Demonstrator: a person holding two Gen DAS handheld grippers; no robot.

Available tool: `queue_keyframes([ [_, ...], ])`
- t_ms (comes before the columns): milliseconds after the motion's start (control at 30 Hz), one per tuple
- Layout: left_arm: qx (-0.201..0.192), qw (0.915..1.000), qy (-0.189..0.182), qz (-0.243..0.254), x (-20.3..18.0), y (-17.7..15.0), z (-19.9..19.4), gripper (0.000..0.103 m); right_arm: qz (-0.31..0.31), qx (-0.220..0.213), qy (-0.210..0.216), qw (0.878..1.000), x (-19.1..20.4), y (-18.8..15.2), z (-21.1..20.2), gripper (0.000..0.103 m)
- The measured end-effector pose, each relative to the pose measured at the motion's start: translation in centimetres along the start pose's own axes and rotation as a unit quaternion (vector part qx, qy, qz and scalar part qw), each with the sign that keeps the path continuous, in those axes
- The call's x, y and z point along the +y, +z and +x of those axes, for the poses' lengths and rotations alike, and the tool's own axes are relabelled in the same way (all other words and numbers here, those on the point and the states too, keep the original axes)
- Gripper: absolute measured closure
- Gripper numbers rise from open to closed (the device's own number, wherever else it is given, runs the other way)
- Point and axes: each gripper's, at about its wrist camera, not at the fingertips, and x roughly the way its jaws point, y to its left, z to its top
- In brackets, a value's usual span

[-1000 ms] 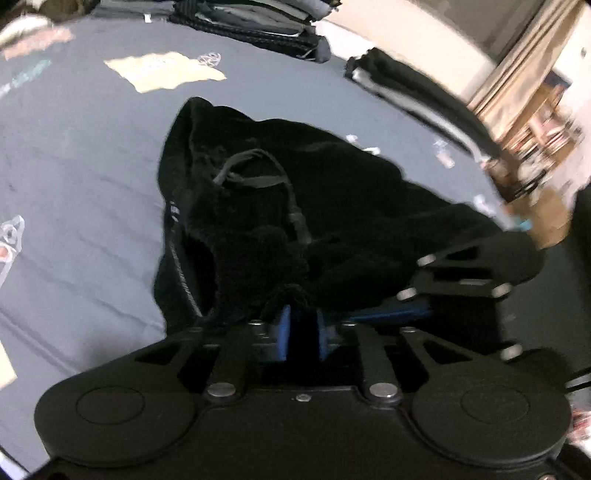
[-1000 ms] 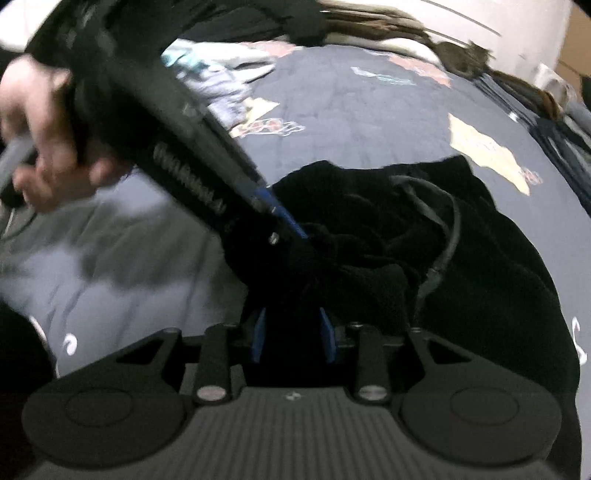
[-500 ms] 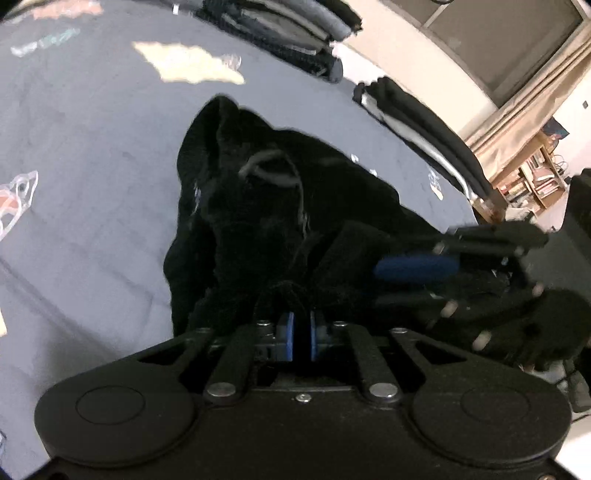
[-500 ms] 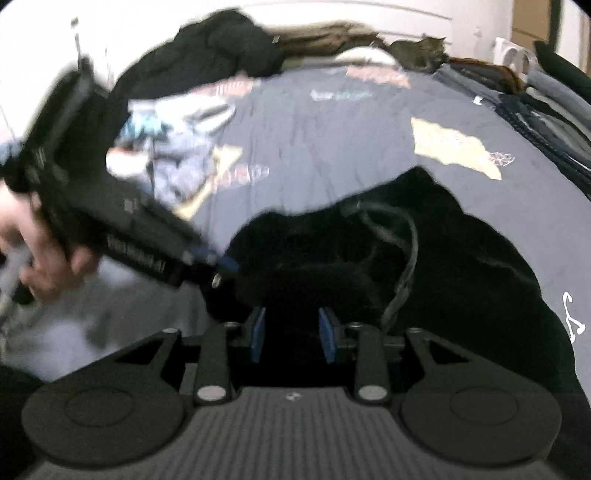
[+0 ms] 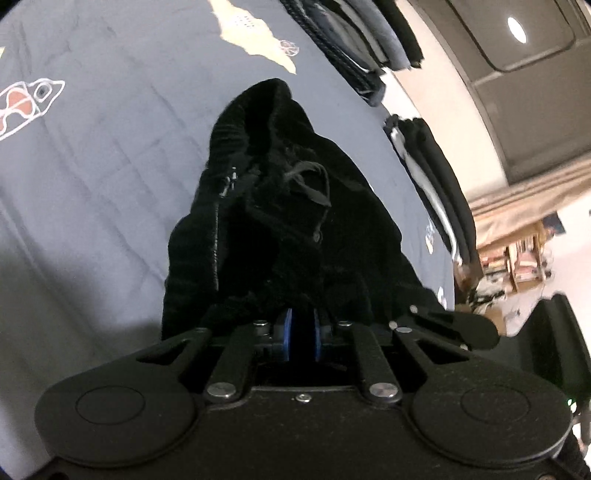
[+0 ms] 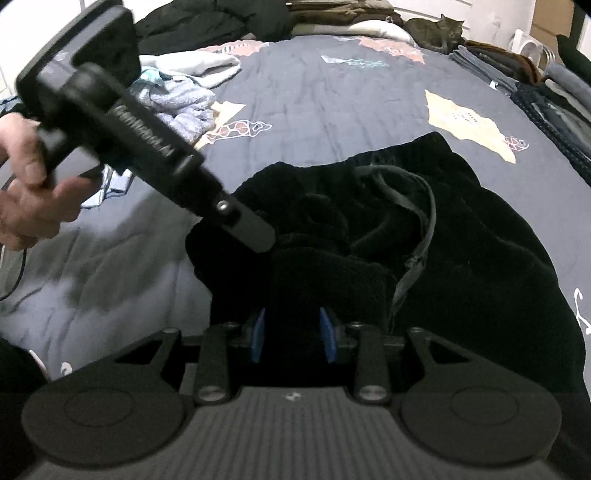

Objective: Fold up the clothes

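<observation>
The black fleece garment [image 6: 461,236] lies in a crumpled heap on the grey-blue bedspread [image 6: 332,96], near the edge where I work, with its drawstring [image 6: 424,221] lying loose on top. No fold is visible in it, so I judge that the task for this piece is only at the beginning: it must first be spread flat, and after that folded. My left gripper [image 5: 300,334] has its blue pads almost together, and a bit of the black cloth is pinched between them. My right gripper [image 6: 293,334] is closed on a thicker bunch of the same fleece, so its jaws stand wider. In the right view, a hand [image 6: 26,184] holds the left tool, which reaches the near left part of the heap. Folded stacks [image 5: 436,177] wait along the right side of the bed, unfolded clothes [image 6: 184,99] lie on the left, and a cat [image 6: 436,31] rests at the far end.
</observation>
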Motion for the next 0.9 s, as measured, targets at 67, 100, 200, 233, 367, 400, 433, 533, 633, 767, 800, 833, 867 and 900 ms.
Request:
queue_keyframes([
  [67, -0.011, 0.9987, 0.027, 0.041, -0.9, -0.2, -0.3, 0.100, 0.001, 0.000, -0.002, 1.000, -0.1, -0.1, 0.0, 0.071],
  [100, -0.014, 0.9979, 0.029, 0.056, -1.3, -0.2, -0.6, 0.101, 0.004, 0.000, -0.006, 1.000, -0.1, -0.2, 0.0, 0.071],
  [200, -0.022, 0.9942, 0.035, 0.099, -2.5, -0.4, -1.7, 0.101, 0.012, 0.000, -0.016, 1.000, -0.2, -0.3, 0.1, 0.071],
  [233, -0.027, 0.9940, 0.030, 0.102, -2.5, -0.3, -2.5, 0.101, 0.012, 0.000, -0.018, 1.000, -0.1, -0.4, 0.1, 0.071],
  [367, -0.027, 0.9920, 0.003, 0.123, -3.3, -1.5, -5.0, 0.102, -0.010, 0.000, -0.018, 1.000, 0.2, -0.6, -0.1, 0.071],
  [400, -0.023, 0.9914, 0.005, 0.129, -3.5, -1.9, -4.8, 0.102, -0.020, 0.002, -0.017, 1.000, 0.4, -0.6, -0.1, 0.071],
  [433, -0.020, 0.9907, 0.009, 0.134, -3.7, -2.3, -4.5, 0.102, -0.043, 0.010, -0.017, 0.999, 1.1, -0.5, 0.0, 0.070],
  [533, -0.011, 0.9899, -0.002, 0.142, -4.4, -2.9, -3.6, 0.102, -0.080, 0.021, 0.008, 0.997, 3.0, -0.3, 0.3, 0.068],
  [633, 0.001, 0.9831, -0.001, 0.183, -5.8, -4.0, -3.2, 0.102, -0.093, 0.035, 0.003, 0.995, 3.9, -0.3, 1.2, 0.068],
  [767, 0.003, 0.9836, 0.005, 0.181, -5.1, -4.5, -3.7, 0.102, -0.079, 0.043, -0.006, 0.996, 3.1, -0.5, 2.2, 0.068],
  [800, 0.000, 0.9851, 0.006, 0.172, -4.5, -4.3, -4.1, 0.102, -0.072, 0.043, -0.005, 0.996, 2.9, -0.5, 2.2, 0.068],
  [833, 0.001, 0.9854, 0.014, 0.170, -4.0, -4.2, -4.5, 0.102, -0.061, 0.042, 0.000, 0.997, 2.7, -0.5, 2.1, 0.068],
  [867, 0.002, 0.9854, 0.022, 0.169, -3.6, -4.1, -4.8, 0.101, -0.038, 0.036, 0.016, 0.998, 2.2, -0.5, 1.5, 0.067],
  [900, 0.004, 0.9844, 0.033, 0.173, -3.4, -4.0, -5.1, 0.101, -0.015, 0.031, 0.032, 0.999, 1.6, -0.6, 0.9, 0.066],
])
